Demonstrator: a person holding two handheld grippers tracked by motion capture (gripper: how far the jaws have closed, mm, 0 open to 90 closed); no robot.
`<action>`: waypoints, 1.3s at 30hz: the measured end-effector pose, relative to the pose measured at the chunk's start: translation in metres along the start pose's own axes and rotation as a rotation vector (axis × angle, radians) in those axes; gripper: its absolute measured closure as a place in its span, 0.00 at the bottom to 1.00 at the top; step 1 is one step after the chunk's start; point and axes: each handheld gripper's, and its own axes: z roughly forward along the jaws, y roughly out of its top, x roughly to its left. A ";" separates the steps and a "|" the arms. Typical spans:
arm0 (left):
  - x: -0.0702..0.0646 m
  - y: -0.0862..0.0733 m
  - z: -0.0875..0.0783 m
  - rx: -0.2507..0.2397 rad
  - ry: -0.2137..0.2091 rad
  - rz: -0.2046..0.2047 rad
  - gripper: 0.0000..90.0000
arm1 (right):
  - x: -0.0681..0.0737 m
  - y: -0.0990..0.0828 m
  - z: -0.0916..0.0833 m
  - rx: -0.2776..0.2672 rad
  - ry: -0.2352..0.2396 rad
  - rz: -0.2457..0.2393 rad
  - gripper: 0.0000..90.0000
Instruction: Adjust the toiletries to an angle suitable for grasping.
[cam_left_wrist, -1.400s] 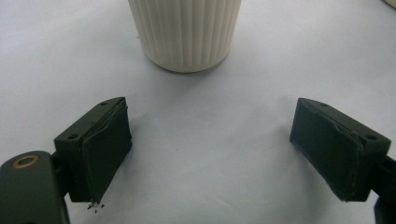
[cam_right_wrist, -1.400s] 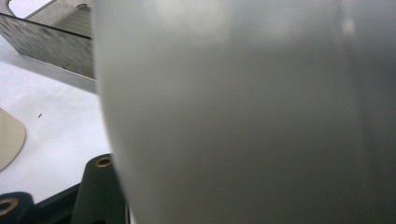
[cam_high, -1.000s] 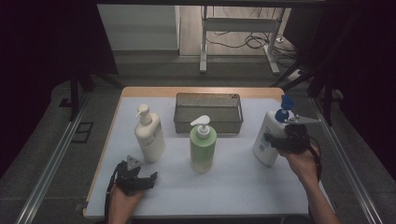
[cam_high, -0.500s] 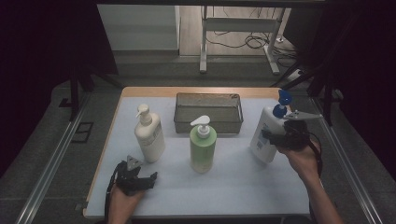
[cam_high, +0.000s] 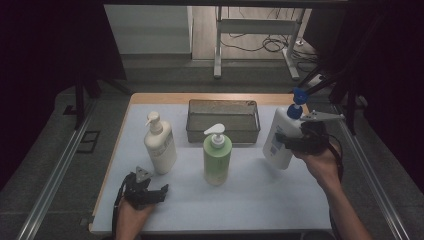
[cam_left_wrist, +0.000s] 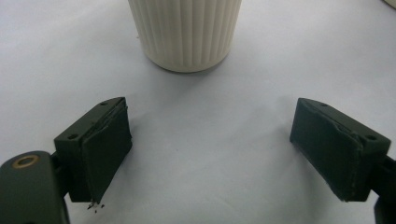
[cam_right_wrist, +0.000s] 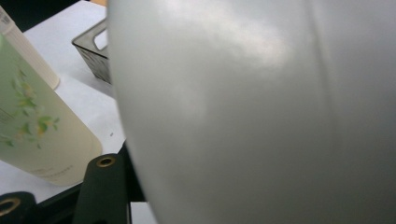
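Gripping one white pump bottle with a blue pump (cam_high: 281, 136), right gripper (cam_high: 290, 143) clamps its body (tilted, lifted off the table (cam_high: 270, 200)). Two more pump bottles, green (cam_high: 217, 159) and cream (cam_high: 160, 147), stand to its left. One mesh basket (cam_high: 223, 121) behind. Left gripper (cam_high: 150, 196) released, cream bottle just ahead.

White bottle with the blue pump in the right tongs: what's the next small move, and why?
Probably carry it toward the mesh basket. The right tongs grip the white bottle with the blue pump, tilted and apparently clear of the table, and the basket looks empty. The left tongs rest open near the cream bottle.
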 end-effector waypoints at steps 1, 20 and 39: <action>0.000 0.000 0.000 -0.002 0.000 -0.003 0.13 | 0.001 0.002 0.000 -0.003 0.002 -0.002 0.44; 0.000 0.000 0.000 -0.002 0.000 -0.003 0.13 | 0.023 0.036 0.012 -0.018 0.040 -0.052 0.44; 0.000 0.000 0.000 -0.002 0.000 -0.004 0.13 | 0.041 0.071 0.036 -0.055 0.048 -0.074 0.44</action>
